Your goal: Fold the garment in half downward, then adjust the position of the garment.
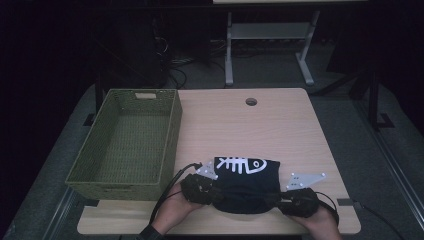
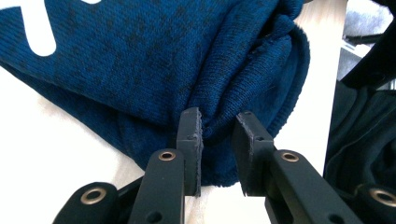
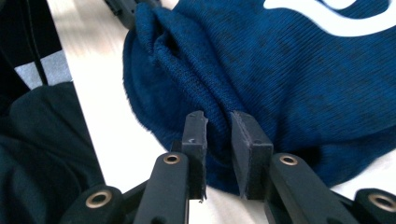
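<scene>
A dark blue knitted garment (image 1: pixel 245 182) with a white fish-bone print (image 1: pixel 242 164) lies folded near the front edge of the table. My left gripper (image 1: pixel 212 192) is at its left end. In the left gripper view the jaws (image 2: pixel 217 121) pinch a bunched fold of the blue knit (image 2: pixel 140 60). My right gripper (image 1: pixel 282 200) is at the garment's right end. Its jaws (image 3: pixel 218 122) likewise press on a fold of the fabric (image 3: pixel 289 79). A hand holds each gripper from the bottom of the high view.
A green woven basket (image 1: pixel 172 130), with nothing inside, stands on the table's left side. The wooden tabletop (image 1: pixel 250 125) has a round cable hole (image 1: pixel 251 101) near its far edge. Beyond the table stand a white desk frame (image 1: pixel 229 50) and cables on the floor.
</scene>
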The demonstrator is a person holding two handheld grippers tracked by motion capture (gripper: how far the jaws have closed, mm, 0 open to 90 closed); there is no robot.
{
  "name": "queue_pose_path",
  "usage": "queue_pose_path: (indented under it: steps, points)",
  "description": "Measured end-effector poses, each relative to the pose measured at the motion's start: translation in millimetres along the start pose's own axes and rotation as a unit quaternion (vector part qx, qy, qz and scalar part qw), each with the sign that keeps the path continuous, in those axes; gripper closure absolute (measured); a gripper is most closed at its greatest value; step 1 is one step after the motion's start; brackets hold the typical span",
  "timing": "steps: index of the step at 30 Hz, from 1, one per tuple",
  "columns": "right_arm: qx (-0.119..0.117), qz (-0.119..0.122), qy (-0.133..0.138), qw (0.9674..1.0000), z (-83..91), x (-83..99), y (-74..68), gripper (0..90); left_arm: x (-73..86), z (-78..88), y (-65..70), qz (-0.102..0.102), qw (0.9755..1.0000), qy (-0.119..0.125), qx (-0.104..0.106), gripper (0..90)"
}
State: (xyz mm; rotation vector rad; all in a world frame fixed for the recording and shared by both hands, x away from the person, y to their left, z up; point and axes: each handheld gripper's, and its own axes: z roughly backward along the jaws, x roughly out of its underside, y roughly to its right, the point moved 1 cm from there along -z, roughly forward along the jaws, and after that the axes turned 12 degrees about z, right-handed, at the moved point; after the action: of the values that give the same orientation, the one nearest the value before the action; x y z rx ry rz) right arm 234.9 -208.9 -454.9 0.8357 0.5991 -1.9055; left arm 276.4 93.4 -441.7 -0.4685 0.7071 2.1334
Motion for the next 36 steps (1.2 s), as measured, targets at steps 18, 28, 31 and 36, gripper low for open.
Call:
queue_pose_path:
  steps: [18,28,31,36]
  points:
    - [-0.019,0.017,-0.005,0.9997,-16.3,0.9,-14.7,69.9,1.0,1.4,-6.6,-0.004,0.9993,-0.009,-0.035,72.5]
    - [0.005,0.012,0.031,0.9994,14.6,-11.2,-8.5,61.2,-11.5,38.4,-0.3,0.015,0.9985,0.052,-0.007,62.6]
    - [0.014,0.01,0.049,0.9987,27.4,-14.0,-3.9,60.4,-15.6,49.1,-1.0,0.015,0.9977,0.065,-0.01,62.4]
    - [0.026,0.006,0.061,0.9978,36.8,-18.5,5.5,63.8,-26.6,57.8,-3.6,0.015,0.9965,0.08,-0.019,69.0]
